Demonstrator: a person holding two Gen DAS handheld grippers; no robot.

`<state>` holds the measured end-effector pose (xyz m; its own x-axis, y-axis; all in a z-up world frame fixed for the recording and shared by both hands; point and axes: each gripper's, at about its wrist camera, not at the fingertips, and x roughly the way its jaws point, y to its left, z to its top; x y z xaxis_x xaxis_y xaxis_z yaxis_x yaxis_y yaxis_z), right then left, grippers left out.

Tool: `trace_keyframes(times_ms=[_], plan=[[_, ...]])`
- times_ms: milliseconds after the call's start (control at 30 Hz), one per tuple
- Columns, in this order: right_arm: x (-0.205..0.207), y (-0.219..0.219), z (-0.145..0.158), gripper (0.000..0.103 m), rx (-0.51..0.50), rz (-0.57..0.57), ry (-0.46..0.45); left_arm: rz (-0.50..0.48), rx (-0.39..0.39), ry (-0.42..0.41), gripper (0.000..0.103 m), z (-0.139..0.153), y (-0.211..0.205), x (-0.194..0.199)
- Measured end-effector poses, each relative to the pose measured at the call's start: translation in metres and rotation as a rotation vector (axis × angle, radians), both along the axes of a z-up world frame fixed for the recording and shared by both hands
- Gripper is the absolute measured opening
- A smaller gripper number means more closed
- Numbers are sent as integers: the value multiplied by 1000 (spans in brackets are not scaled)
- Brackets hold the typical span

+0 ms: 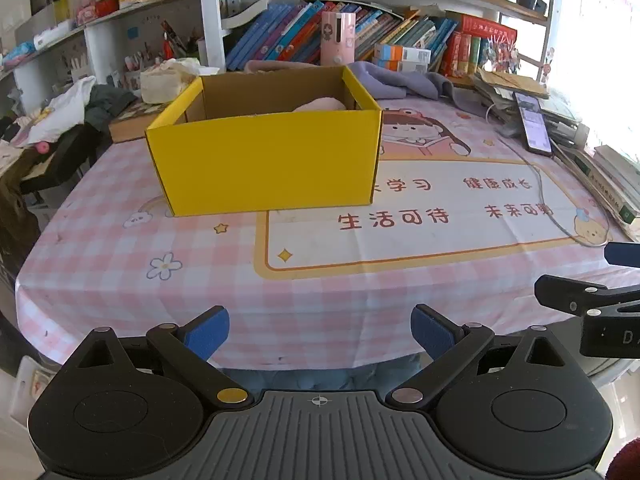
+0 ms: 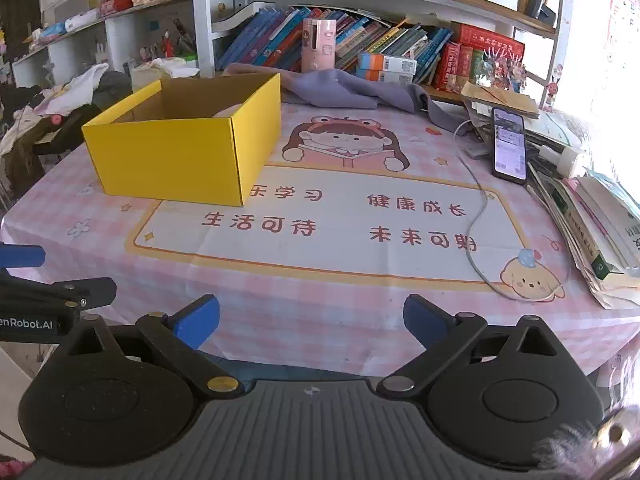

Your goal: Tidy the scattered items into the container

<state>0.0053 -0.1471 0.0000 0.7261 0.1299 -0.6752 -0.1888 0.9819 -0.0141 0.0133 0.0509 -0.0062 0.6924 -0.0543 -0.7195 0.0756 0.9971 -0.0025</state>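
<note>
Both the left gripper (image 1: pixel 320 332) and right gripper (image 2: pixel 311 322) stand with jaws wide apart, empty. Yellow cardboard box (image 1: pixel 264 160) sits on the pink checked surface (image 1: pixel 120 280), a pale pink soft item (image 1: pixel 320 104) inside. Risk: snagging the white charging cable (image 2: pixel 476 216) and dragging the black smartphone (image 2: pixel 509 144).

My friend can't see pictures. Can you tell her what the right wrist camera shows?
A yellow box sits on a pink checked tablecloth, with something pale pink inside. The right gripper is open and empty at the table's near edge. A phone leans on papers to the right, bookshelves behind.
</note>
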Motion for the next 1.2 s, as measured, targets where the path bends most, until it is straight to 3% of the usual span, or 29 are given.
trace_keyframes(times_ms=[1200], plan=[[-6, 9, 5, 100, -12, 18, -15, 1, -40, -5, 99, 2, 6, -7]])
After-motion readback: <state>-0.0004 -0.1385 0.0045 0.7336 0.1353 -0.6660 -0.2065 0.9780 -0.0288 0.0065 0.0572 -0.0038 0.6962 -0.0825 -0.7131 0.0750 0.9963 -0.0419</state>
